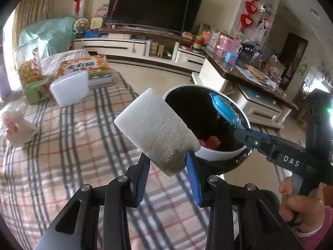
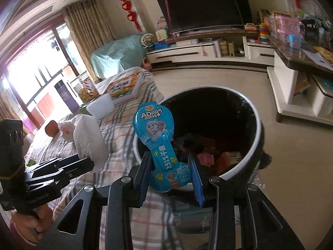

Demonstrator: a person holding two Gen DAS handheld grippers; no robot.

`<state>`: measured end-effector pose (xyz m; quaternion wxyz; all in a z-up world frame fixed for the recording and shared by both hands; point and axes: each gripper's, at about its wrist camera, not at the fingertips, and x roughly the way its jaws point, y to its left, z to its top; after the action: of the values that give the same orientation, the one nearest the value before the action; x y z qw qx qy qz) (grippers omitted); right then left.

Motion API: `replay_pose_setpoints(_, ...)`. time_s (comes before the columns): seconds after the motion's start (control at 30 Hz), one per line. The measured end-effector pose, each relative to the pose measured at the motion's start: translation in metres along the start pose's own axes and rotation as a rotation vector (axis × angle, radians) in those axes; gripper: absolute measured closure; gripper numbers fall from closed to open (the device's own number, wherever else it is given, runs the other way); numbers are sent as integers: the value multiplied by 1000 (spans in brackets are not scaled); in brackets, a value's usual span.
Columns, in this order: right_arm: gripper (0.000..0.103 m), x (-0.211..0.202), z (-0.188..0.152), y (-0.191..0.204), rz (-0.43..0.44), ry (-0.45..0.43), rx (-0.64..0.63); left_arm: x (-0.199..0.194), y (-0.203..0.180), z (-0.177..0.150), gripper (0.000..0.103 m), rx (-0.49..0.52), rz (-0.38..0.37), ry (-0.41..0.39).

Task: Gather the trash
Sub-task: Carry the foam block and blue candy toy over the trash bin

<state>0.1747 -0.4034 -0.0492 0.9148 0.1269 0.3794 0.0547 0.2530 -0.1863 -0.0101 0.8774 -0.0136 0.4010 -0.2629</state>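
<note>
Both grippers are up at the bin [image 1: 218,156], a round white-rimmed bucket with a dark inside that stands just off the edge of the checked bedcover [image 1: 62,156].

The left gripper [image 1: 168,166] is clenched on a white foam block [image 1: 156,131], which sticks up and leans over the near left rim of the bin; the block's lower end, down at the blue pads, looks dirty grey. The right gripper [image 2: 171,170] is clamped on a blue snack wrapper [image 2: 158,137] with a cartoon pup on it, held upright over the near rim of the bin.

From the left wrist view the wrapper [image 1: 226,110] shows only edge-on, hanging over the bin's opening, and the right gripper [image 1: 241,131] comes in from the right with the person's fingers [image 1: 301,204] wrapped round its handle. A second foam block [image 1: 69,89] and a picture book [image 1: 91,68] lie further up the bed from the bin, along with a small white bundle [image 1: 17,128].

The right wrist view looks deeper into the bin [image 2: 256,137]: pink and orange scraps [image 2: 208,158] lie at the bottom, though the dark swallows most of them. It also shows the foam block [image 2: 89,139] to the left of the bin, in the left gripper [image 2: 91,162], whose jaws are half lost behind the block.

Both views cut off the bin's base.
</note>
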Motion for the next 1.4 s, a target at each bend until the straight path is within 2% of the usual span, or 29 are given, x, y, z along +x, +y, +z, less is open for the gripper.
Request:
replay_pose_setpoints(0.73,67,11,25,-43,-53,1,34,67,-28,42,68,46,-52,65)
replay_pose_setpoints(1.4,67,22,37,-54,-59,9,43,89,-43,53,66,57,-46,96)
